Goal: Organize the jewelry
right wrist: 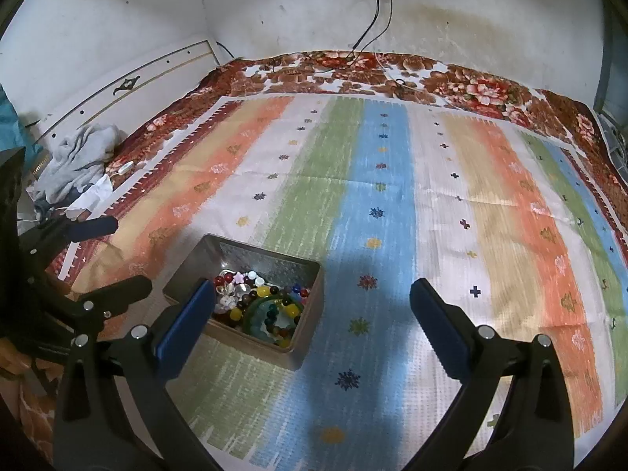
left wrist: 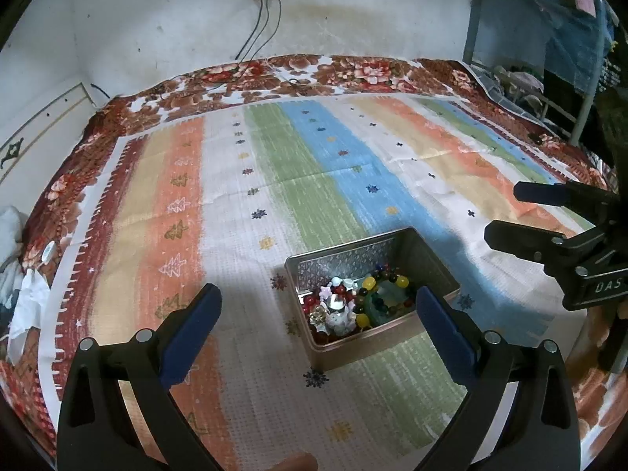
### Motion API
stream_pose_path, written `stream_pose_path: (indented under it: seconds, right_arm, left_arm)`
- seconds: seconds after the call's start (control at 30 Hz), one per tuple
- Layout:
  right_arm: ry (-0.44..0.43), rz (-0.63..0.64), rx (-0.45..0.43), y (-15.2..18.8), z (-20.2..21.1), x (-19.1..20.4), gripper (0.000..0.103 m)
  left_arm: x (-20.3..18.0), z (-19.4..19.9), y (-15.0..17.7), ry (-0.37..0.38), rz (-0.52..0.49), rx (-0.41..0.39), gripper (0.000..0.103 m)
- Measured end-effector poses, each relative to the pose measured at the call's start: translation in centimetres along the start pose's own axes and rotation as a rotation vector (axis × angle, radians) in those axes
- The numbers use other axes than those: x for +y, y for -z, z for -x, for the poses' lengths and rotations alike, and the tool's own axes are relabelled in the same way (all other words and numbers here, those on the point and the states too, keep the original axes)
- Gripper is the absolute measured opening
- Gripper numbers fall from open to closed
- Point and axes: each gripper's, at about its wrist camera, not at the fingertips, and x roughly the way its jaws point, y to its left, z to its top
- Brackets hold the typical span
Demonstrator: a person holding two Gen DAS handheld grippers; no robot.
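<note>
An open metal tin (left wrist: 353, 349) sits on the striped cloth and holds a heap of coloured bead bracelets (left wrist: 355, 304). In the right wrist view the tin (right wrist: 292, 347) lies lower left with the bracelets (right wrist: 263, 306) inside. My left gripper (left wrist: 318, 294) is open and empty, above the tin's near side. My right gripper (right wrist: 312, 290) is open and empty, just right of the tin. The right gripper also shows in the left wrist view (left wrist: 506, 212) at the right edge. The left gripper shows in the right wrist view (right wrist: 125, 255) at the left edge.
A striped cloth (left wrist: 274, 165) covers a floral bedspread (left wrist: 353, 70). Cables (left wrist: 259, 31) hang from a wall socket onto the far edge. Crumpled grey cloth (right wrist: 78, 157) lies at the bed's left side. A blue metal rack (left wrist: 549, 39) stands at the far right.
</note>
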Motion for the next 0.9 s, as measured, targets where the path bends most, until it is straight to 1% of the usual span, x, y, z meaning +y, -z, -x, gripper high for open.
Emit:
stream_pose_path:
  seconds: [0.2,0.3,0.7,0.9]
  right_arm:
    - [-0.005,0.005,0.01,0.12,-0.18,0.02,0.098]
    - [-0.002,0.011,0.02,0.3,-0.42,0.07,0.098]
    - [-0.004,0.023,0.028,0.5,-0.66,0.28,0.098]
    - [-0.004,0.022,0.027,0.52,-0.65,0.17,0.098]
  left_arm:
    - [0.05,0.25,-0.12,-0.017,-0.001,-0.022,0.097]
    - [0.34,0.24,-0.19,0.006,0.016,-0.017,0.097]
    - [0.09,0.16,-0.06,0.006,0.01,-0.009,0.097]
    - [0.42,0.12,-0.01,0.008,0.032,-0.009,0.097]
